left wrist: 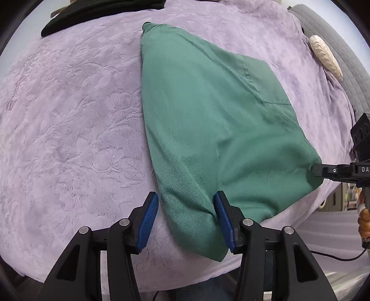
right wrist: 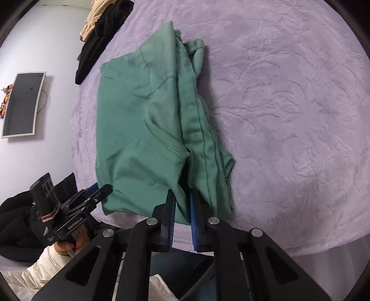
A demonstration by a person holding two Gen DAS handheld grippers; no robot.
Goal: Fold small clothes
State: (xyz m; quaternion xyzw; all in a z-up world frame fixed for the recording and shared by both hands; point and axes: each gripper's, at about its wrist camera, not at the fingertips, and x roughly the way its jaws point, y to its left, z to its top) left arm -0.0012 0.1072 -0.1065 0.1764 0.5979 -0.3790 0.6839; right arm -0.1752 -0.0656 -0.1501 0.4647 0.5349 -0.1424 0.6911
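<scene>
A green garment (left wrist: 208, 120) lies partly folded on the lavender bedspread (left wrist: 69, 139). In the left wrist view my left gripper (left wrist: 186, 196) is open. The garment's near corner lies between its blue pads (left wrist: 149, 222), and only the right pad touches the cloth. My right gripper (right wrist: 181, 193) is shut on a fold at the near edge of the green garment (right wrist: 143, 129). It also shows at the right rim as the right gripper (left wrist: 316, 170), pinching the garment's far right corner. The left gripper (right wrist: 99, 194) sits by the garment's near left corner, held by a hand (right wrist: 69, 247).
Dark clothes (left wrist: 92, 14) lie at the bed's far side, with a black and a beige piece (right wrist: 104, 30) piled together. A grey quilted cushion (left wrist: 335, 46) and a beige item (left wrist: 326, 55) border the bed. A monitor (right wrist: 23, 104) hangs on the wall. A black jacket (right wrist: 13, 220) lies near me.
</scene>
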